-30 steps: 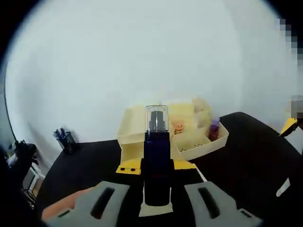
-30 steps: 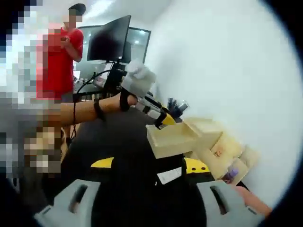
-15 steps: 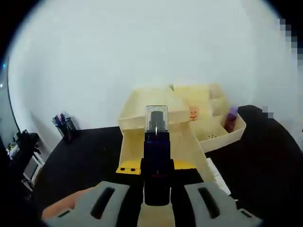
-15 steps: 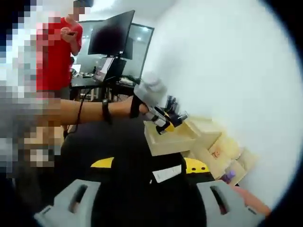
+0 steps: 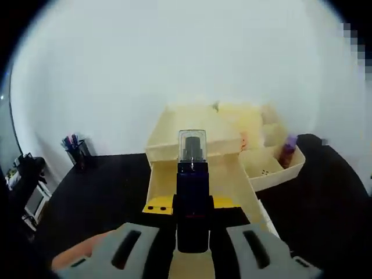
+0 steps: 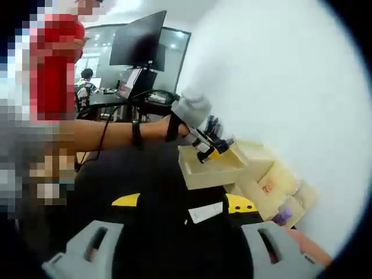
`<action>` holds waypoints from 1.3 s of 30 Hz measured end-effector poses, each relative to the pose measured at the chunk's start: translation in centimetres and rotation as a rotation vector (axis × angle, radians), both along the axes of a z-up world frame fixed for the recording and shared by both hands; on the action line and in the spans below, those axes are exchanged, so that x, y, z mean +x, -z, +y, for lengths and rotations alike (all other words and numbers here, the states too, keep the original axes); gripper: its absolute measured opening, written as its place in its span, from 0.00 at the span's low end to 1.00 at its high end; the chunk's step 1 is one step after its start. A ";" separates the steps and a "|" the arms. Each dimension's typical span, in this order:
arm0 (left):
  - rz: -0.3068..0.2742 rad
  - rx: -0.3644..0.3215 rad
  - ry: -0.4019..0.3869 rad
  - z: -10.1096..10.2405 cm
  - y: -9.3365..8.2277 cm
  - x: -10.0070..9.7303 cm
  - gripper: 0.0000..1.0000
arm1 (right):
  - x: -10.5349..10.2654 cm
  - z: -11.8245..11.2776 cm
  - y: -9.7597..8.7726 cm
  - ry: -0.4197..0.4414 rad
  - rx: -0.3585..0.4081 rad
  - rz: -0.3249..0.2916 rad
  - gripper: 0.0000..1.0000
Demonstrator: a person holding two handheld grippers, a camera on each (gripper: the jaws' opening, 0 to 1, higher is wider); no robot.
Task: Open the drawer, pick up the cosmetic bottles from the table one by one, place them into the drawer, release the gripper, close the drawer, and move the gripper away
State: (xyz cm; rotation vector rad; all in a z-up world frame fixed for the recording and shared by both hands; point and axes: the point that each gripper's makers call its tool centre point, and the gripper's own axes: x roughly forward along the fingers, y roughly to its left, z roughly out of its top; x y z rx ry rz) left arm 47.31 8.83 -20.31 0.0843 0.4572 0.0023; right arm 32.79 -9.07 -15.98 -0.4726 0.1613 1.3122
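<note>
A dark blue cosmetic bottle [image 5: 192, 197] with a clear cap is seen clamped upright between the jaws of the left gripper [image 5: 192, 244] in the left gripper view, its cap standing against the front of a pale yellow organizer [image 5: 192, 131]. The drawer [image 5: 200, 180] of that organizer is pulled out toward the camera, and the bottle is held directly over its open tray, above the near end. To the right of the drawer unit, an open side tray [image 5: 273, 168] is attached, and a small purple bottle [image 5: 286, 150] is standing in it. A cup of pens [image 5: 74, 152] is set on the black table [image 5: 93, 197] to the left, well apart from the organizer, against the white wall. In the right gripper view, the right gripper [image 6: 183, 247] is held low over the dark tabletop with its jaws spread apart and nothing between them; a white slip of paper [image 6: 204, 213] is lying on the table just ahead. Further on, the same organizer is seen from the side, with the drawer [image 6: 212, 171] drawn out, and the left gripper [image 6: 210, 146] is hovering over it at the end of an outstretched forearm [image 6: 110, 135], a dark strap around the wrist. The purple bottle [image 6: 282, 216] is visible at the far end of the organizer. A monitor [image 6: 136, 46] on a desk and a person in a red shirt [image 6: 55, 64] are seen in the background.
</note>
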 end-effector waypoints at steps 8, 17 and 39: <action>-0.025 -0.004 0.022 0.0 -2.6 -0.1 0.16 | 1.0 -0.1 -0.1 0.017 0.010 0.020 0.50; 0.092 -0.091 0.014 1.0 1.4 -0.5 0.16 | 1.7 -0.1 0.2 0.030 -0.025 0.017 0.50; 0.216 -0.043 -0.054 2.2 6.1 0.0 0.16 | 2.1 -0.1 0.0 0.007 -0.037 0.002 0.49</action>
